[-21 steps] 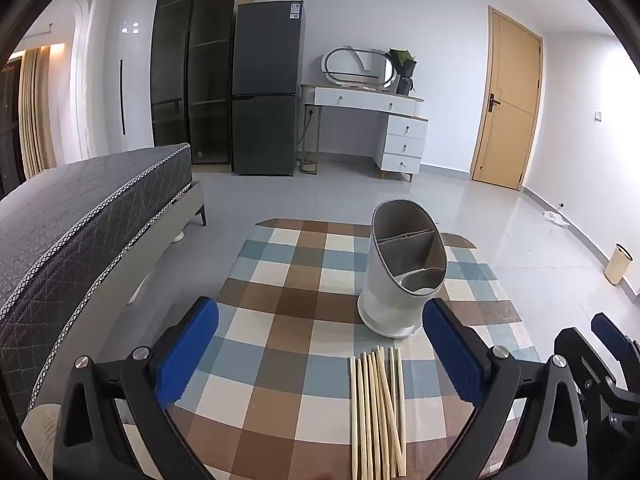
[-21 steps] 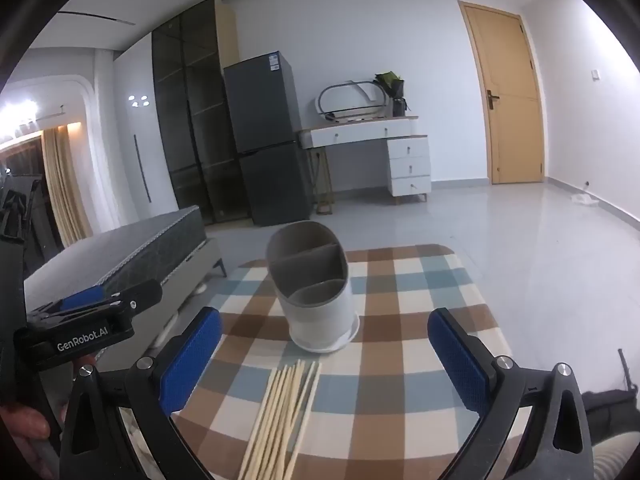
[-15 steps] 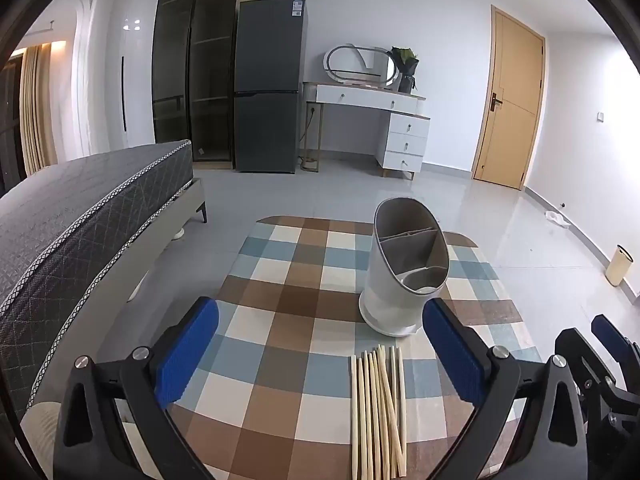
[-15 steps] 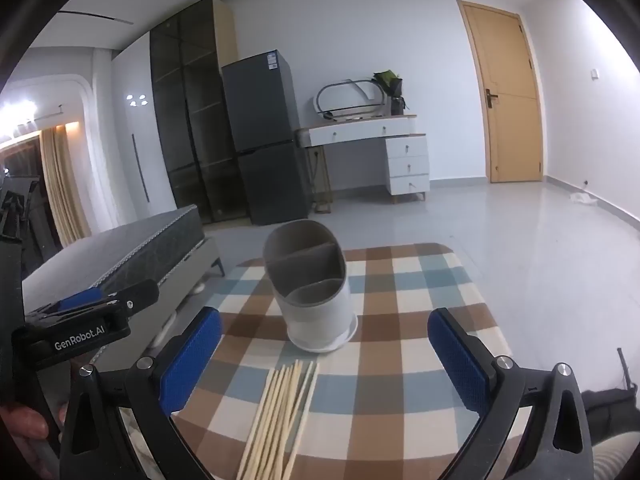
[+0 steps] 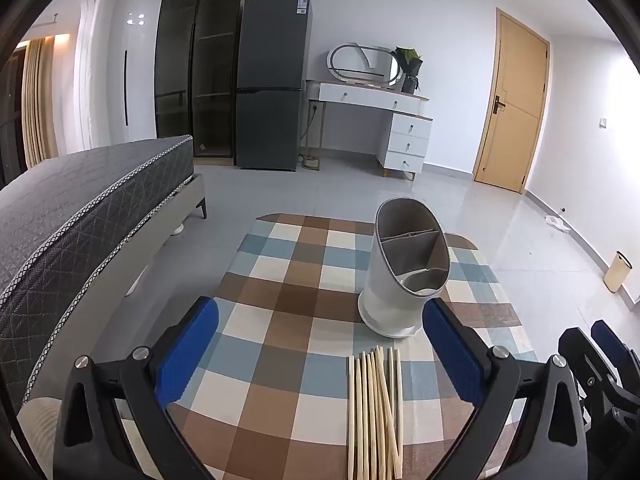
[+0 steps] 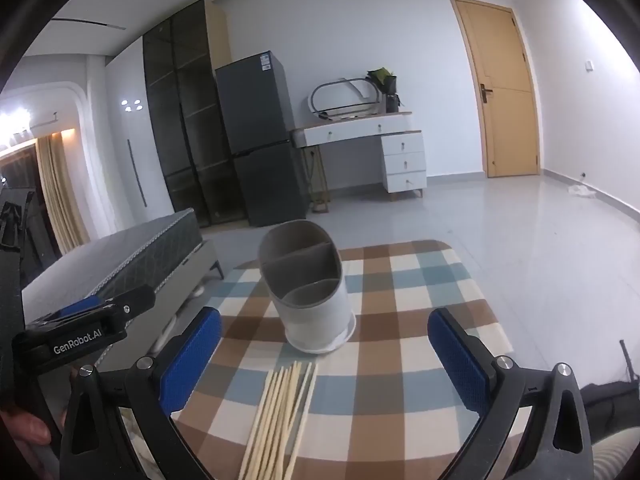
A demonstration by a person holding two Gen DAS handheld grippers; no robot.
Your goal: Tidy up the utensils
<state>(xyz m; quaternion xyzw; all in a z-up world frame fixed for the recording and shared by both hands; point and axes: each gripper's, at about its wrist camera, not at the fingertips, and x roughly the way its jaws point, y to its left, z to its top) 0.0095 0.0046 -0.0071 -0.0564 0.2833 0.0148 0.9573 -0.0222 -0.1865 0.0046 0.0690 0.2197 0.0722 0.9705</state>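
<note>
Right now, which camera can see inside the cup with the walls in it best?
The left wrist view: it looks down into the utensil holder, showing its compartments. The right wrist view shows the holder from lower, so less inside.

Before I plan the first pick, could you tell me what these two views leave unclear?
- Chopsticks: near ends cut off by the bottom edge in both wrist views; they overlap, so no sure count.
- Holder: its own wall hides the compartment floors in both views.
- Holder's front pocket: something pale in the left view, too small to identify.
- Right gripper in the left view: only its side shows at the frame edge.
</note>
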